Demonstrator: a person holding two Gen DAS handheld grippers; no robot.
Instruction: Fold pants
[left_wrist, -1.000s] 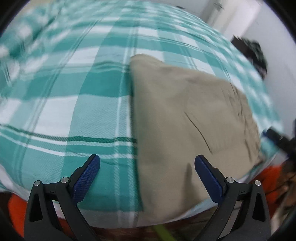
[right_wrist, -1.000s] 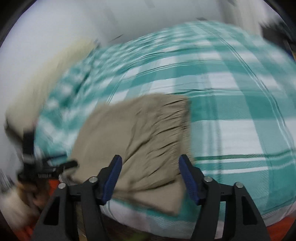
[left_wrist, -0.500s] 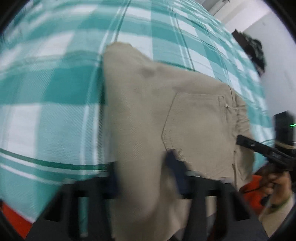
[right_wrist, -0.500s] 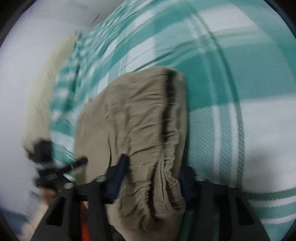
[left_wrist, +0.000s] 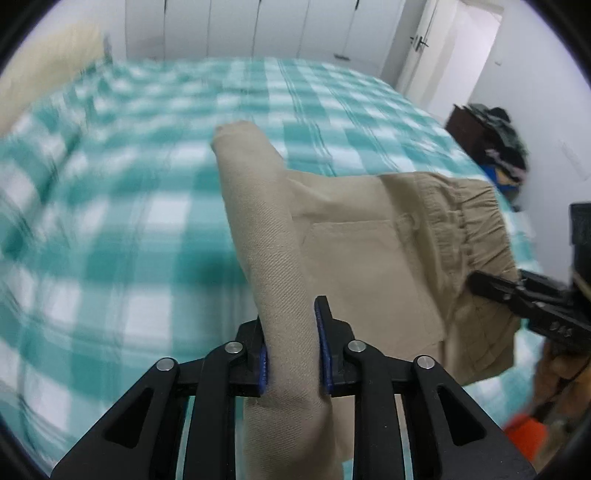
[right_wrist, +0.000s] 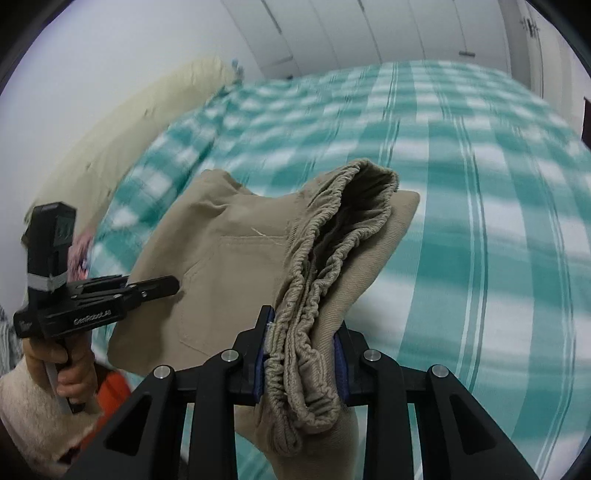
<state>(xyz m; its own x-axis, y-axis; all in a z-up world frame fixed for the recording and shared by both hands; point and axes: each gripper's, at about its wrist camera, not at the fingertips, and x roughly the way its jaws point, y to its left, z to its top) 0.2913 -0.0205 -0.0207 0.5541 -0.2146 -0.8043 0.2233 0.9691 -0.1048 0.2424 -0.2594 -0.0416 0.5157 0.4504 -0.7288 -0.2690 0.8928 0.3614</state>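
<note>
Folded beige pants (left_wrist: 369, 258) hang lifted over a teal-and-white checked bed (left_wrist: 129, 221). My left gripper (left_wrist: 291, 314) is shut on the folded edge at the left side of the pants, with fabric bunched between the blue pads. In the right wrist view my right gripper (right_wrist: 303, 325) has its jaws closing on the gathered elastic waistband of the pants (right_wrist: 229, 266), which fills the gap between the pads. Each gripper shows in the other's view: the right one (left_wrist: 480, 284) at the waistband, the left one (right_wrist: 173, 284) held by a person's hand (right_wrist: 70, 369).
A cream pillow (right_wrist: 129, 140) lies at the head of the bed (right_wrist: 480, 221). White wardrobe doors (left_wrist: 258, 26) stand behind the bed. A dark cabinet piled with clothes (left_wrist: 491, 136) stands at the right, near a door (left_wrist: 424, 44).
Both grippers went from open above the flat pants to closed on their near edge. Both have lifted it off the bed, so the room beyond has come into view.
</note>
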